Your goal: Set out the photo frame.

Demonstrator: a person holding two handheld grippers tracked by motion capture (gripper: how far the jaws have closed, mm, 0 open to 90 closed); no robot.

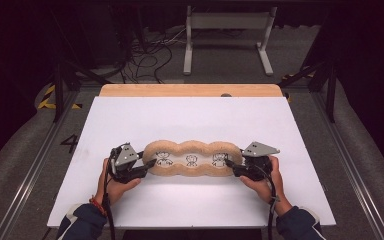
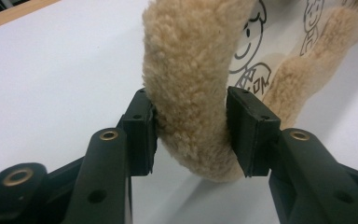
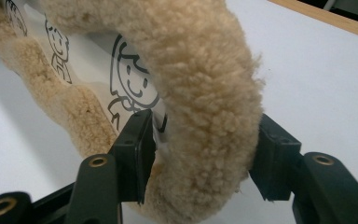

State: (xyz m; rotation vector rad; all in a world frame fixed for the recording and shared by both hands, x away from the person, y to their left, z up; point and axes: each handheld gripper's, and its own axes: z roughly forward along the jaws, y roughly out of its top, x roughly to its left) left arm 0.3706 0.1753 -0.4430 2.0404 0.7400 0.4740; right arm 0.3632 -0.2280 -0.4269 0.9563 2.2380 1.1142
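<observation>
A long tan fleece mat (image 1: 192,146) with three lobes lies across the white table top, and each lobe's white centre carries a cartoon figure (image 1: 191,160). My left gripper (image 1: 149,166) is at its left end. In the left gripper view my left gripper (image 2: 191,135) straddles the fleece rim (image 2: 186,70), and both pads touch the pile. My right gripper (image 1: 228,166) is at the mat's right end. In the right gripper view my right gripper (image 3: 205,154) straddles the rim (image 3: 200,70), with a sliver of white lining showing between the inner pad (image 3: 142,154) and the fleece.
The white sheet (image 1: 190,115) covers most of the table, leaving a wooden strip (image 1: 190,90) along the far edge. Beyond it, on the floor, are loose cables (image 1: 150,55) and a white metal stand (image 1: 227,22). Metal rails run along both sides of the table.
</observation>
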